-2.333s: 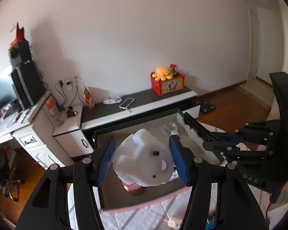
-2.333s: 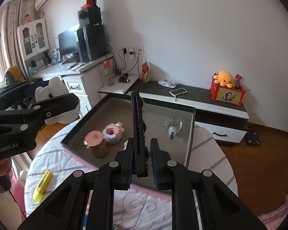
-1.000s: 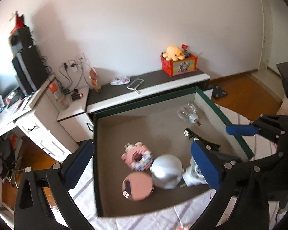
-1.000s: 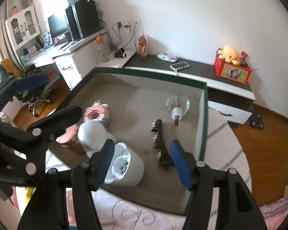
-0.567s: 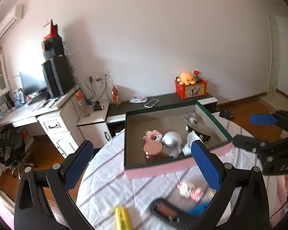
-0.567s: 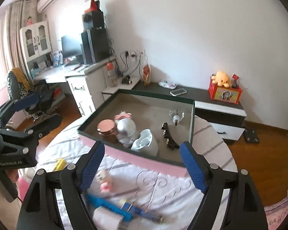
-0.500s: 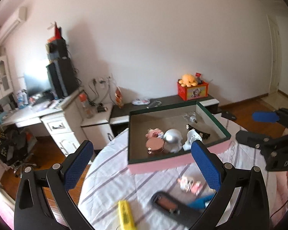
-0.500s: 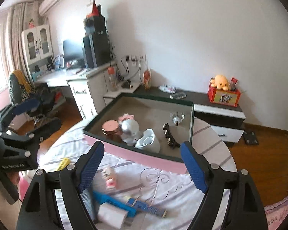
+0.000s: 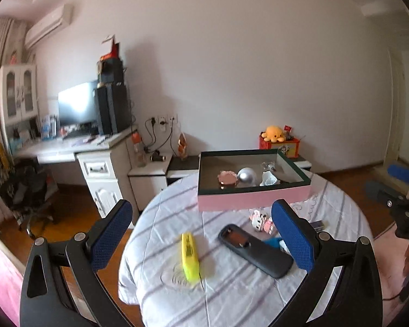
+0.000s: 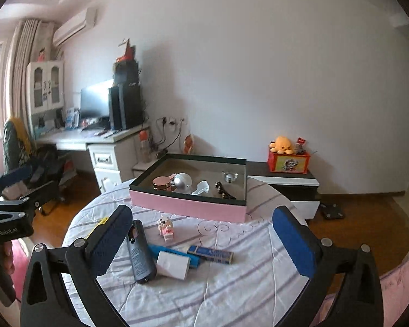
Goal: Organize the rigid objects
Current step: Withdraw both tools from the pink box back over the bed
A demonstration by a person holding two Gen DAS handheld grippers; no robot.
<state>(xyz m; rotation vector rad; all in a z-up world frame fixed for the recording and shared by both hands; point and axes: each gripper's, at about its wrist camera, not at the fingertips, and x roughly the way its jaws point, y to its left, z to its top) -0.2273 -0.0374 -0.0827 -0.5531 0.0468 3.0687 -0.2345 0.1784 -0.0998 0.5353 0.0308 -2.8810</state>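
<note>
Your left gripper (image 9: 201, 234) stands wide with nothing between its blue pads, and your right gripper (image 10: 201, 234) is opening, its jaws spread just as wide and bare. Both hang over the near side of the round table (image 10: 259, 286) with its striped white cloth. At the far side sits the pink-walled box (image 10: 188, 207), already holding a rose-gold jar (image 10: 161, 183), a silver ball (image 10: 182, 180), a white figure (image 10: 201, 188), a black hair clip (image 10: 223, 192) and a clear glass piece (image 10: 229, 175). Still loose on the cloth before you lie a dark oblong case (image 9: 255, 246), a yellow bar (image 9: 189, 256), a small pink-and-white block toy (image 10: 165, 227), a white block (image 10: 173, 265) lying on a blue strip (image 10: 161, 250), and a blue flat packet (image 10: 210, 253) whose print is too small to read. Nothing stands between your jaws and these. The right view reads "GenRobot.AI" on the left gripper's body and shows the white block plainly; in the left view the right finger (image 9: 291, 237) hides it, but the yellow bar is fully seen there. Beyond the table, an orange plush octopus (image 10: 282, 144) sits on a red box (image 10: 288, 163).
</note>
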